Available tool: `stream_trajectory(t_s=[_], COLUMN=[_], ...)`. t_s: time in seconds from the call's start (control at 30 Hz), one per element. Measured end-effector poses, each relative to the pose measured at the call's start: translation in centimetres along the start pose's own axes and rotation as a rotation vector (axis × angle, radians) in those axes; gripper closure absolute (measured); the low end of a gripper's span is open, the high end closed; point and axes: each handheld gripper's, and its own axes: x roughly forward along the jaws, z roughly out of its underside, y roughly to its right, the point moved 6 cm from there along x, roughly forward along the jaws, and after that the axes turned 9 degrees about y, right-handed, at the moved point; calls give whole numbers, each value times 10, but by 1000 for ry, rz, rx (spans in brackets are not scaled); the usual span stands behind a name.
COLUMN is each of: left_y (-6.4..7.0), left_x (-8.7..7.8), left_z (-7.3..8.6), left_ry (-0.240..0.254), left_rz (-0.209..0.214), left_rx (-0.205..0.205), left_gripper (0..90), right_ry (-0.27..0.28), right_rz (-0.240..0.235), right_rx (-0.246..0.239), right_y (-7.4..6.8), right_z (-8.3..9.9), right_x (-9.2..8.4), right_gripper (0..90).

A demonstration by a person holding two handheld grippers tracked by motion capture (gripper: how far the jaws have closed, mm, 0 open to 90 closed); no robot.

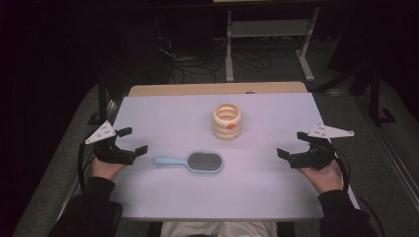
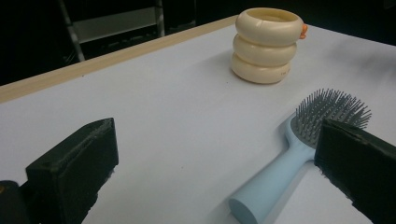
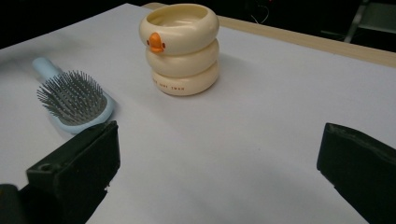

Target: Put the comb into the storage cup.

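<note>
Hairbrush [image 1: 193,162]: lies flat on the table [image 1: 163,113], near its middle, handle toward the left gripper [image 1: 132,141].
Cup [image 1: 227,121]: stands upright behind the hairbrush, slightly right, apart from it.
Right gripper [image 1: 291,145]: at the table's right edge, well apart from both.

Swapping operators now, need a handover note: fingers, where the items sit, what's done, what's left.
Left gripper: fingers wide open, nothing between them, at the left edge of the table, aimed toward the brush handle.
Right gripper: fingers wide open, empty, at the right edge.
Light blue hairbrush: lies flat mid-table, bristles up, handle toward the left gripper.
Cream ringed cup with an orange beak: upright behind the brush, apart from it; what is inside cannot be told.
Done: nothing grasped yet.
Left: probably pick up the brush; the left gripper is nearest its handle.
</note>
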Motion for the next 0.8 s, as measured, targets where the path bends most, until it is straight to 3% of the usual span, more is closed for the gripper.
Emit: stream_trajectory(t_s=[0.4, 0.8], left_y=[1, -3], left_x=[-1, -9], left_z=[1, -1], left_ry=[-7, -41], left_rz=[14, 5], left_rx=[-27, -14], left_gripper=[0, 0], right_ry=[18, 10], right_rz=[-12, -15], right_rx=[4, 4], right_y=[-2, -3], right_z=[-2, -1], right_x=[-6, -9], right_gripper=[0, 0])
